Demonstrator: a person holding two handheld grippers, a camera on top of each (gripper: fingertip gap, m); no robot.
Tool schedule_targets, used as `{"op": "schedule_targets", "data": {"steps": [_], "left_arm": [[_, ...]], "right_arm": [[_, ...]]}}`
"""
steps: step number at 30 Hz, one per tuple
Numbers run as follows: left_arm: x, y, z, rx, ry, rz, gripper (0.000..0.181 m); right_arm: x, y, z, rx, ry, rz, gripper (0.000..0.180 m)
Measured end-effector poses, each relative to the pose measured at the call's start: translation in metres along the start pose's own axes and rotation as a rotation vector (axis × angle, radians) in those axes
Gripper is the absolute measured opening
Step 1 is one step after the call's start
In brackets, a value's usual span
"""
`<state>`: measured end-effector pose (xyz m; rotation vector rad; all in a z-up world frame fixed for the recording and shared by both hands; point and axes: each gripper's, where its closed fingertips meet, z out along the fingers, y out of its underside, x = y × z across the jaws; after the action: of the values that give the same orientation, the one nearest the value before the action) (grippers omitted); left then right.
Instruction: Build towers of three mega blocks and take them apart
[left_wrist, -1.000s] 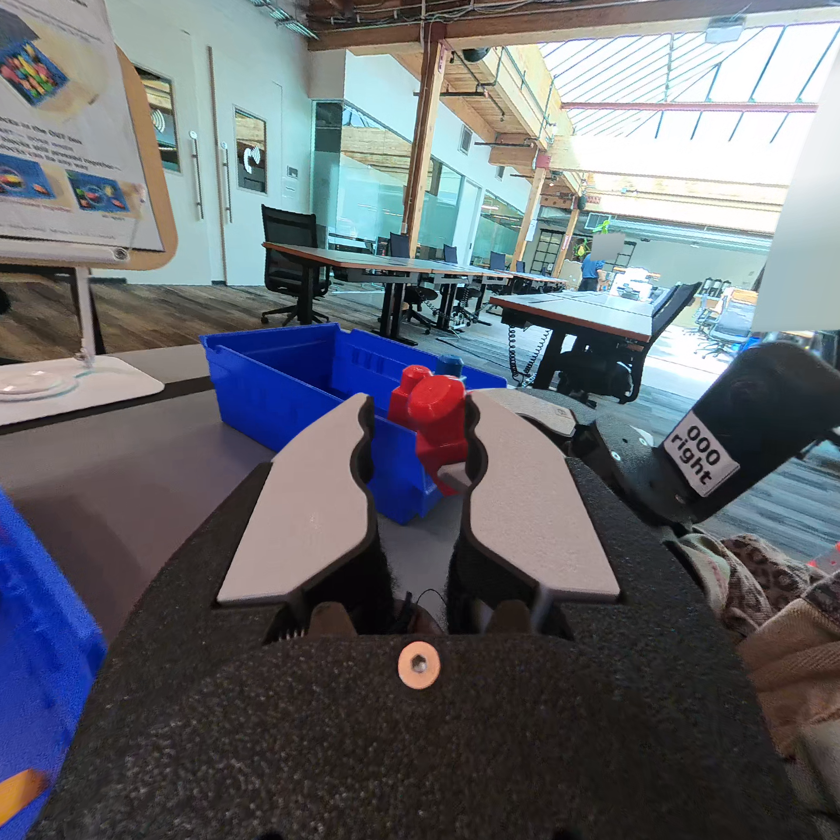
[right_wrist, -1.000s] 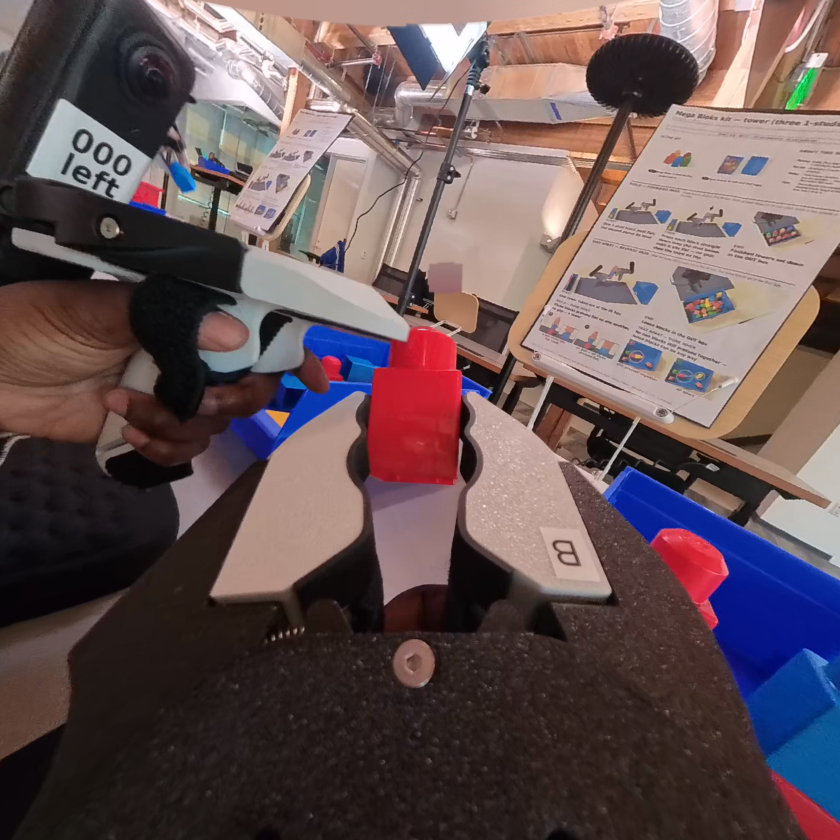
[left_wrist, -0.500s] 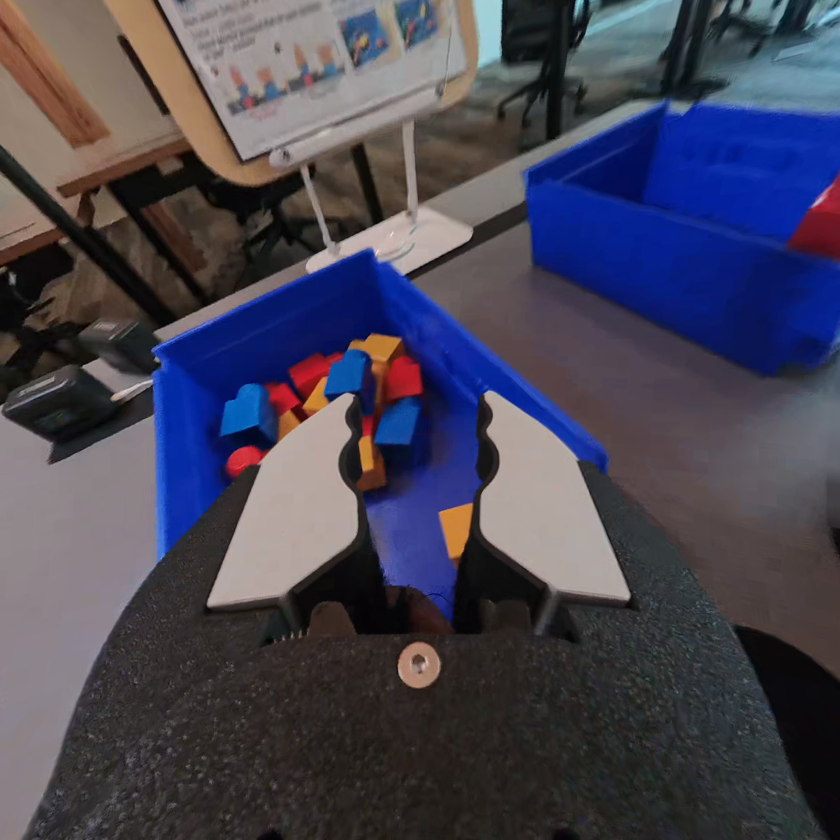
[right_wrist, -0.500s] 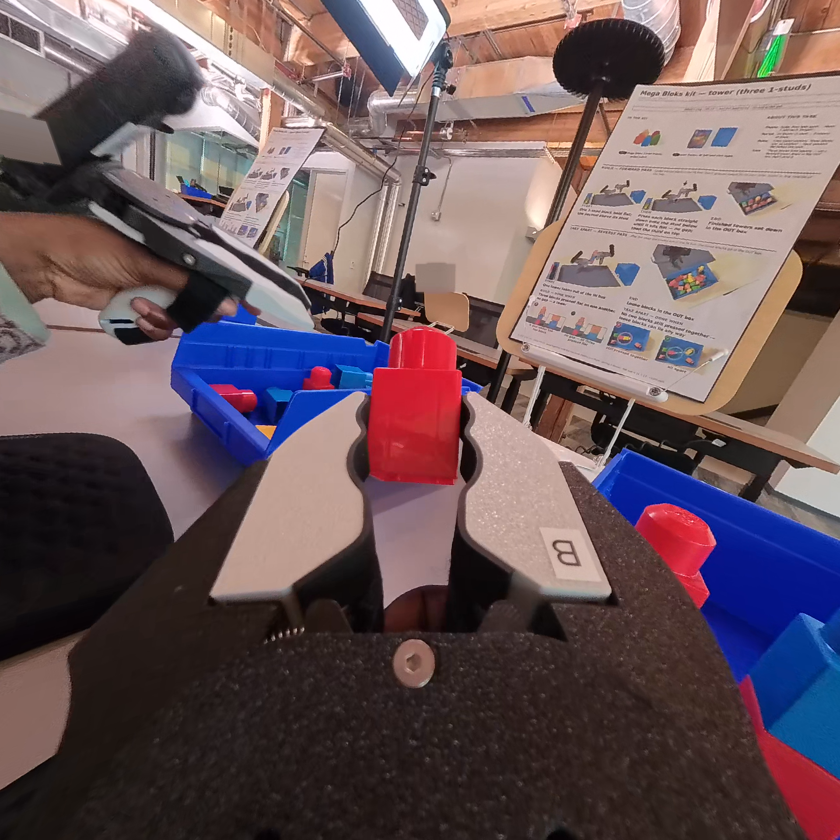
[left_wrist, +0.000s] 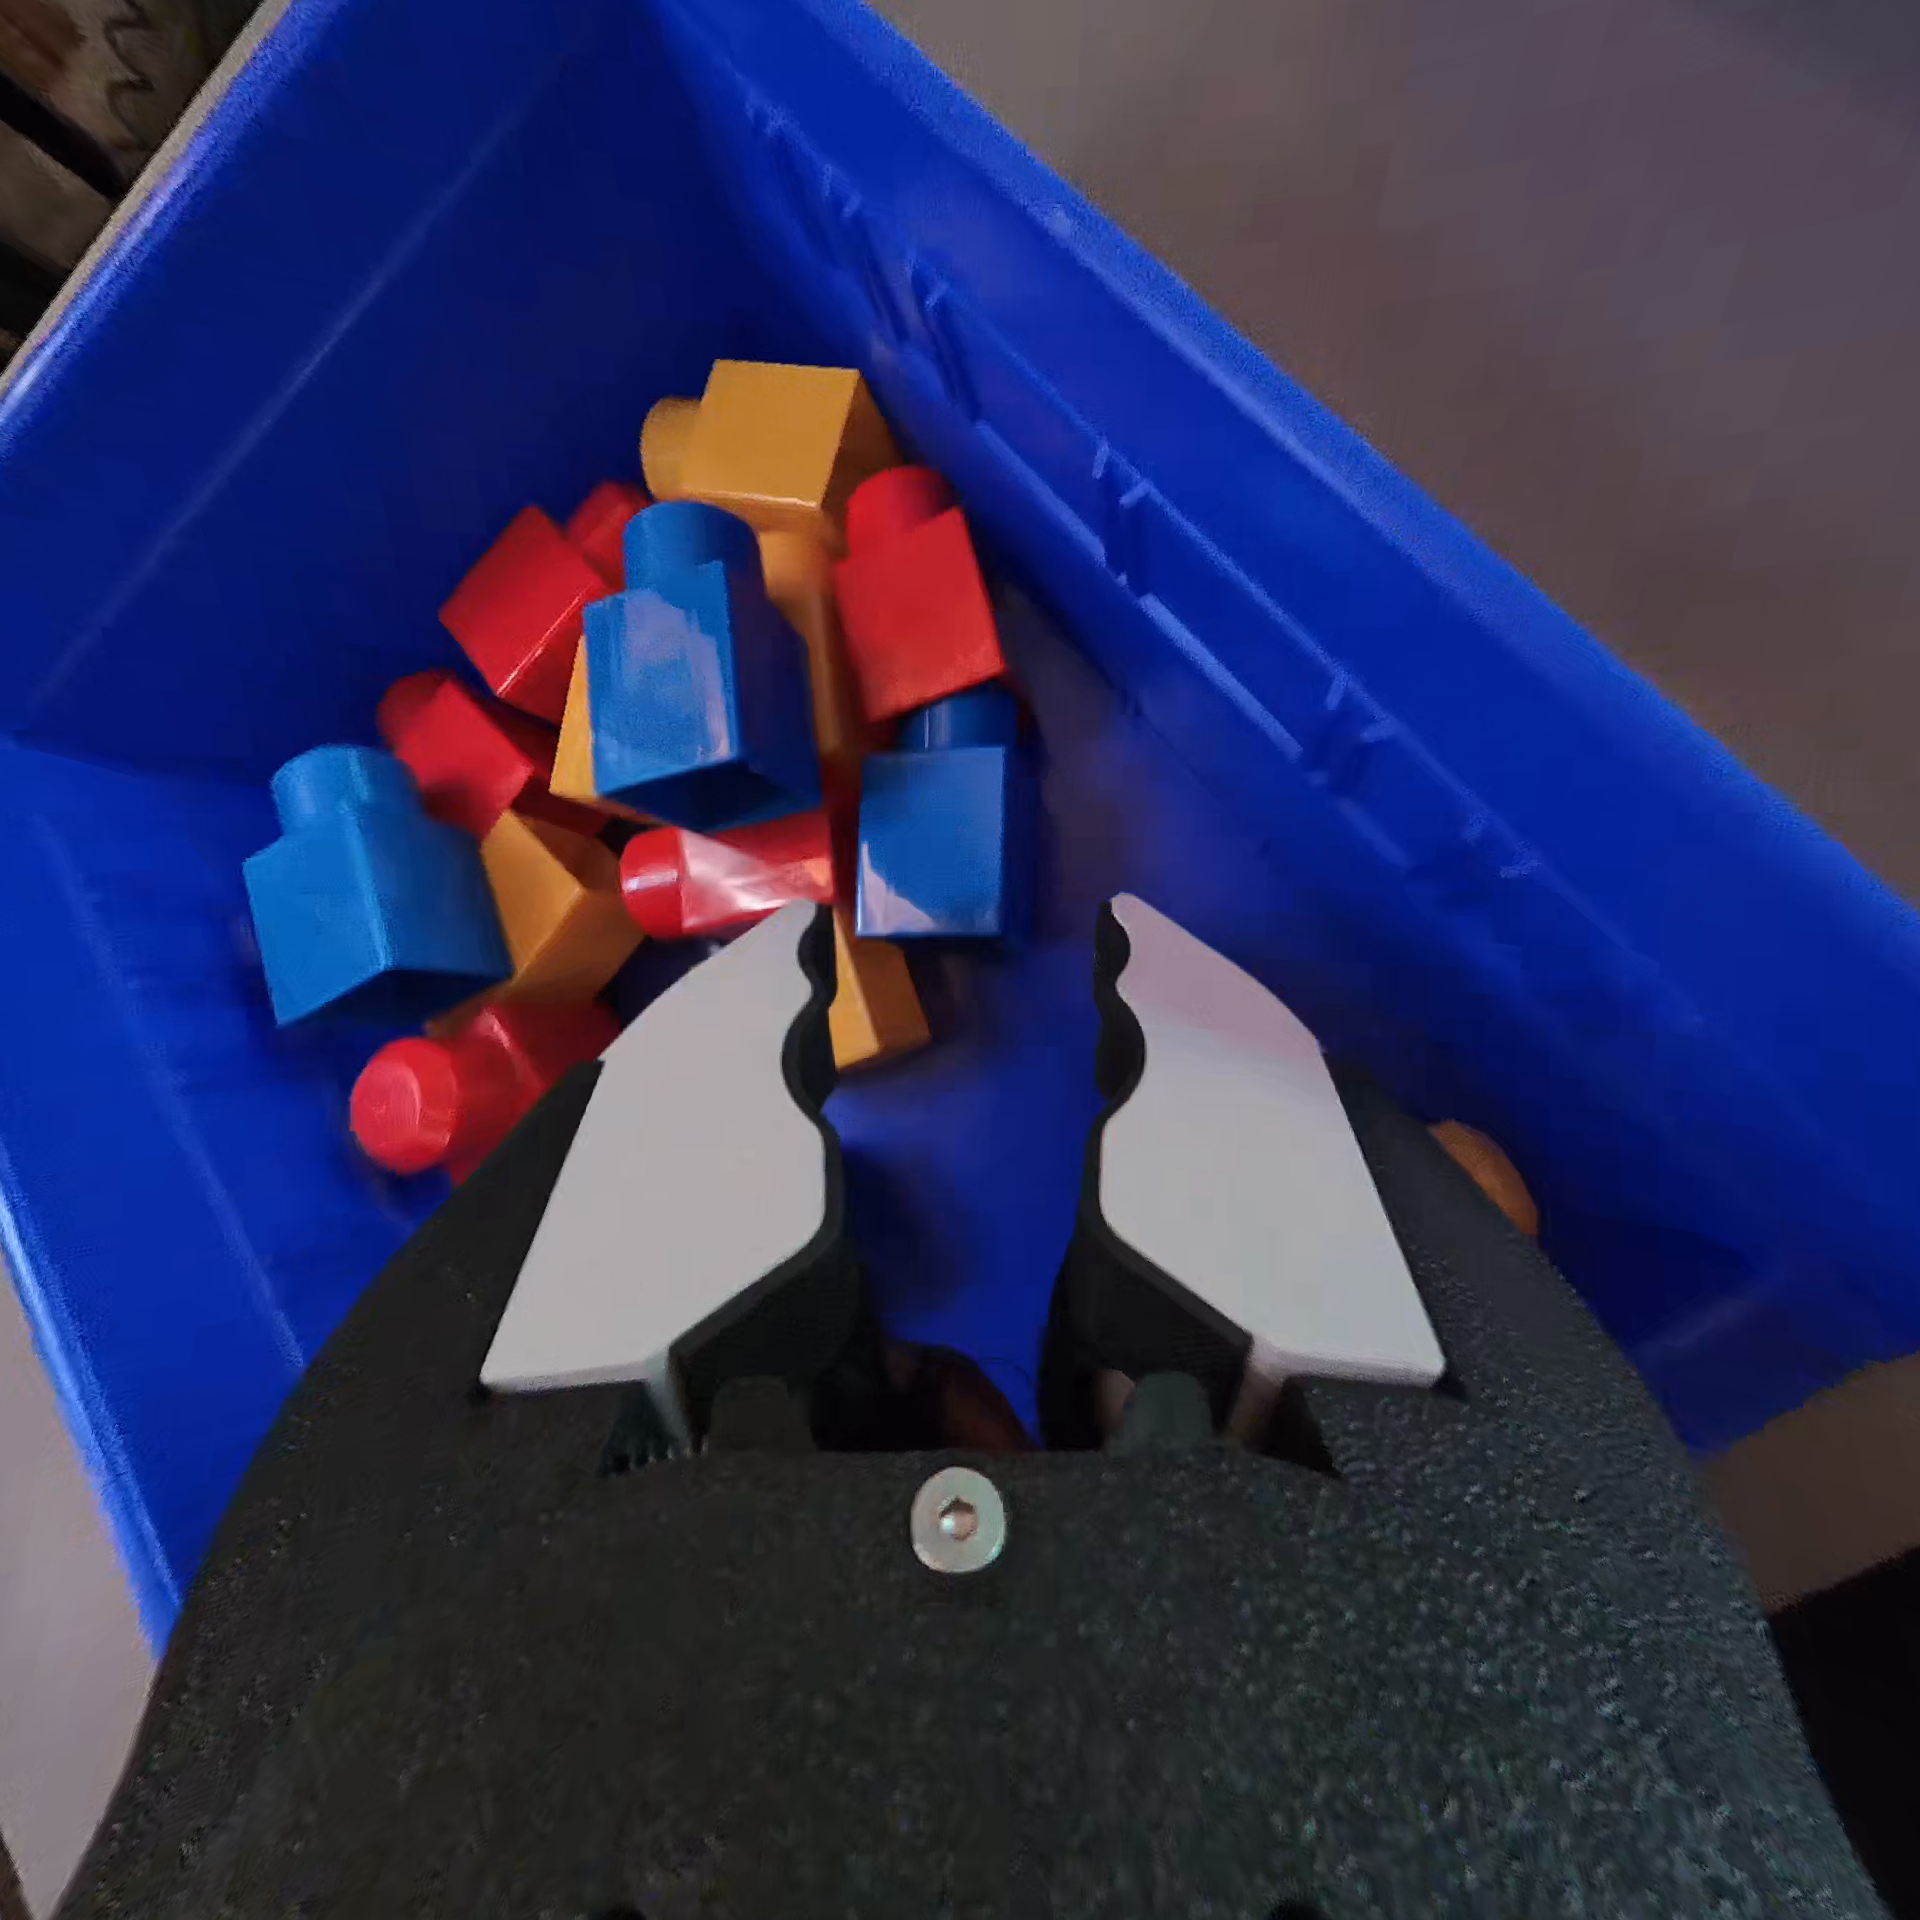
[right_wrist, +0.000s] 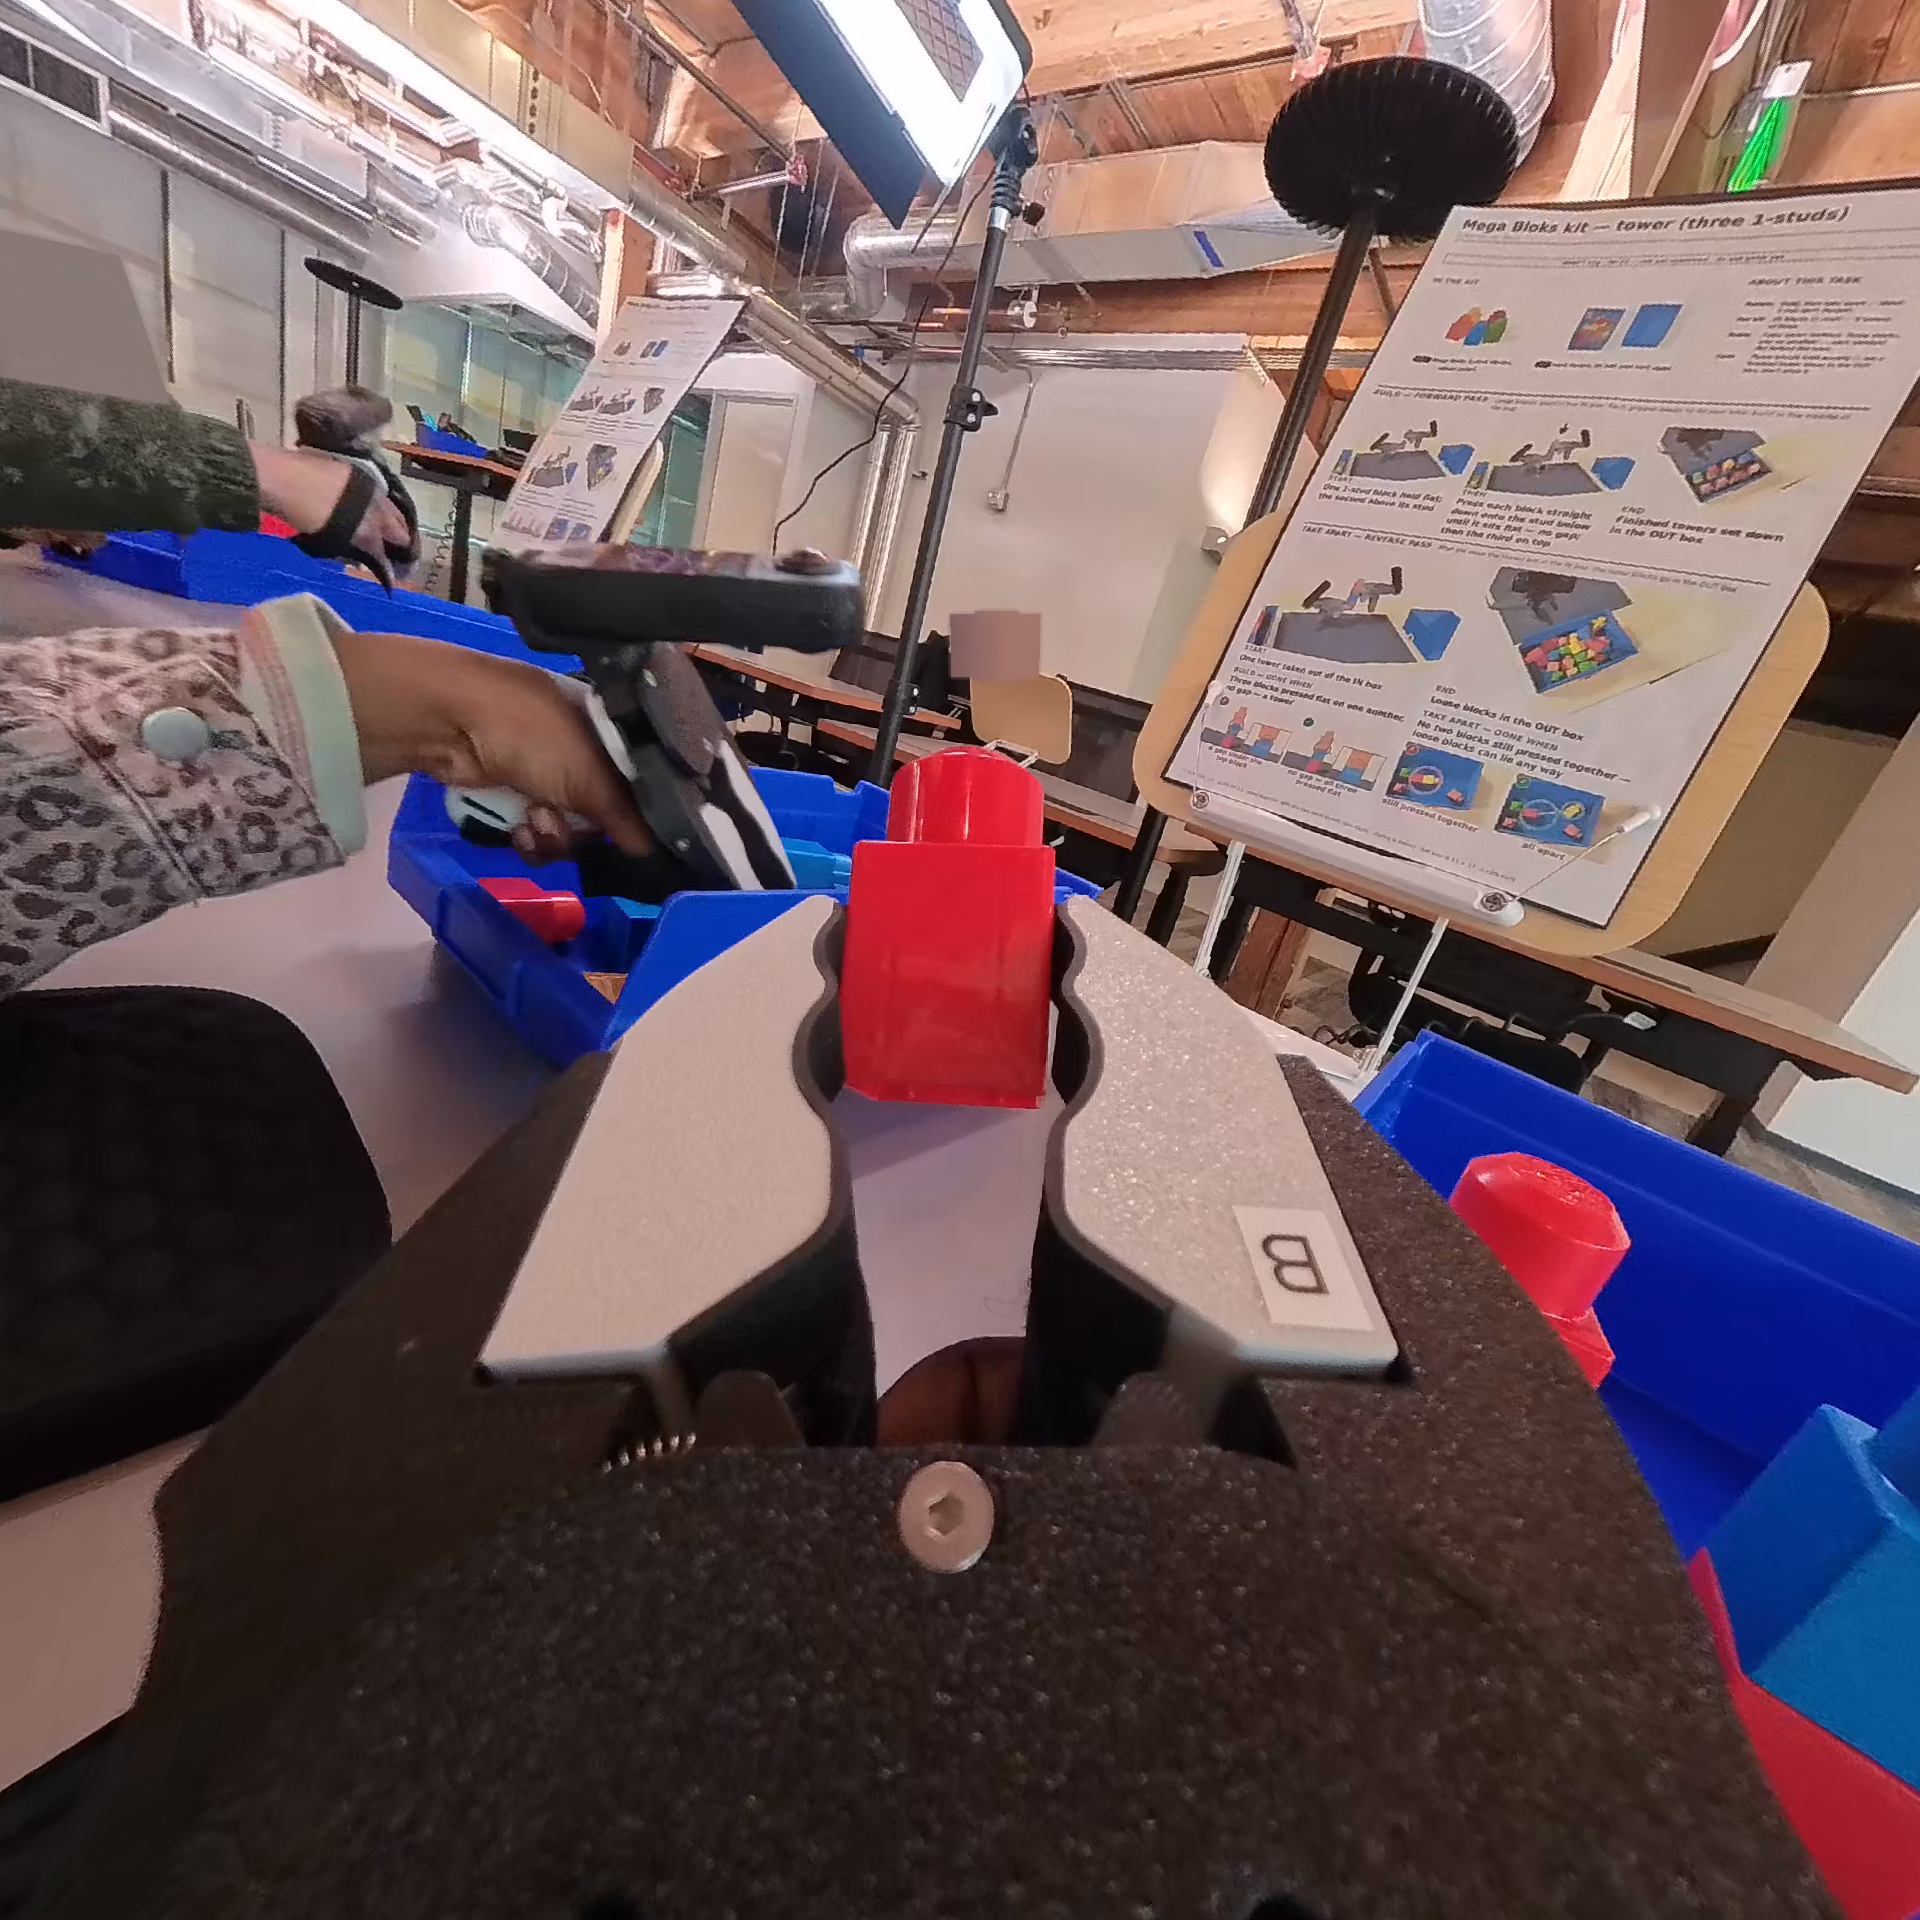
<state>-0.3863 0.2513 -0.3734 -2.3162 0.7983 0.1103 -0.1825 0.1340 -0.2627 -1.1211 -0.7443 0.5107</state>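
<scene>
Red block (right_wrist: 948, 966) upright, clamped in right gripper (right_wrist: 945, 935); left gripper (left_wrist: 961, 925) agape, empty.

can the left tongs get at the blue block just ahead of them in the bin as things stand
Probably yes. The left tongs are open, empty and already inside the blue bin. The blue block lies just past their tips with nothing over it, though a red block crowds one side.
</scene>
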Motion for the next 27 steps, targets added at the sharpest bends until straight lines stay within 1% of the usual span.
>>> {"op": "schedule_targets", "data": {"steps": [4, 6, 7, 8, 11, 13, 16, 18, 19, 21, 24, 27], "left_arm": [[0.004, -0.004, 0.022, -0.080, 0.014, 0.075, 0.047], [-0.003, -0.004, 0.033, -0.112, -0.038, 0.109, 0.050], [-0.008, -0.003, 0.036, -0.122, -0.074, 0.125, 0.043], [-0.008, -0.004, 0.037, -0.121, -0.078, 0.129, 0.043], [-0.008, -0.003, 0.035, -0.124, -0.073, 0.098, 0.042], [-0.007, -0.002, 0.029, -0.090, -0.041, 0.028, 0.040], [-0.015, -0.015, 0.003, 0.099, -0.036, -0.127, 0.039], [-0.020, -0.032, -0.027, 0.316, -0.011, -0.276, 0.039], [-0.017, -0.041, -0.044, 0.433, 0.046, -0.356, 0.039], [-0.009, -0.059, -0.078, 0.687, 0.197, -0.528, 0.038], [0.010, -0.085, -0.137, 1.095, 0.549, -0.776, 0.038], [0.034, -0.097, -0.174, 1.362, 0.854, -0.990, 0.038]], "right_arm": [[0.001, 0.000, 0.000, 0.000, 0.002, 0.004, 0.036], [0.001, 0.000, 0.000, -0.002, 0.002, 0.005, 0.036], [0.000, 0.001, 0.000, -0.005, 0.001, 0.005, 0.036], [0.000, 0.001, 0.000, -0.007, 0.000, 0.004, 0.036], [-0.001, 0.001, 0.000, -0.009, -0.003, 0.002, 0.036], [-0.002, 0.001, 0.000, -0.011, -0.010, 0.005, 0.036], [-0.003, 0.000, 0.000, -0.011, -0.013, 0.003, 0.036], [-0.004, 0.001, 0.001, -0.014, -0.017, 0.003, 0.036], [-0.005, 0.001, 0.001, -0.015, -0.020, 0.003, 0.036], [-0.006, 0.001, 0.001, -0.017, -0.025, 0.001, 0.036], [-0.008, 0.000, 0.002, -0.011, -0.039, 0.022, 0.036], [-0.012, -0.006, 0.003, 0.018, -0.073, 0.114, 0.036]]}}
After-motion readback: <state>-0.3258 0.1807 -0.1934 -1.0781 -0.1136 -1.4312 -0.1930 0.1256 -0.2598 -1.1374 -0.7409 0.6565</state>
